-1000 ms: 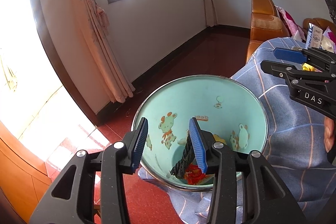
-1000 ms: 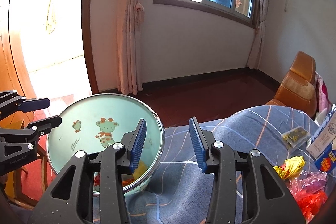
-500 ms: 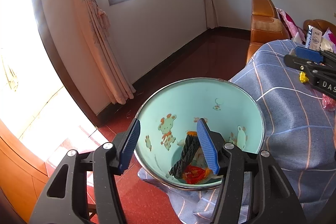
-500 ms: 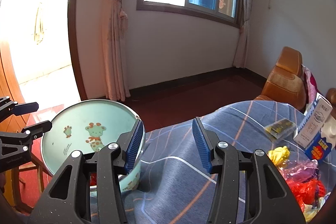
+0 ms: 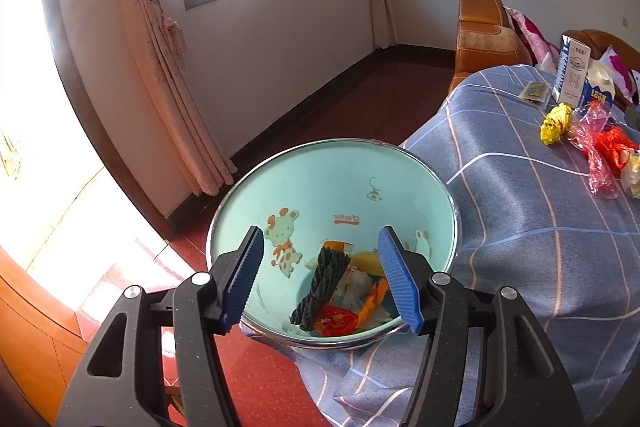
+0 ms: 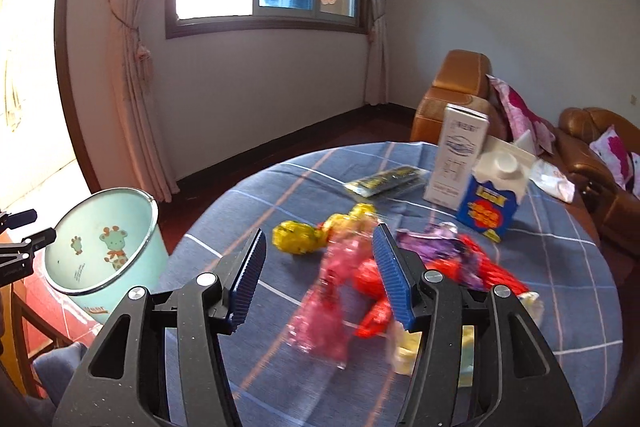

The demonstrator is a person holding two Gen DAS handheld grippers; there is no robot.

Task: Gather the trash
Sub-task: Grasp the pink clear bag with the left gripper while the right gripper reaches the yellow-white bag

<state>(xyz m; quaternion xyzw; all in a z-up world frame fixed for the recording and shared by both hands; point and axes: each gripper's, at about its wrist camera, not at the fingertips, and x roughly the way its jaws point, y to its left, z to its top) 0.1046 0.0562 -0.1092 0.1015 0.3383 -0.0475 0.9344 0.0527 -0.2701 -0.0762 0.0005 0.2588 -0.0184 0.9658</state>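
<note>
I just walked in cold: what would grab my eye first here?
The mint-green cartoon bin beside the table, with a dark rope bundle among scraps inside. Then the bright wrapper litter on the blue checked tablecloth, in front of two cartons.

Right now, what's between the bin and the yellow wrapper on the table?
Only bare checked cloth lies between the bin and the yellow wrapper; the right wrist view shows it.

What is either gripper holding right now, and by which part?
Nothing. The left gripper hangs over the bin, jaws opening and empty. The right gripper is over the wrappers on the table, jaws opening, gripping nothing.
</note>
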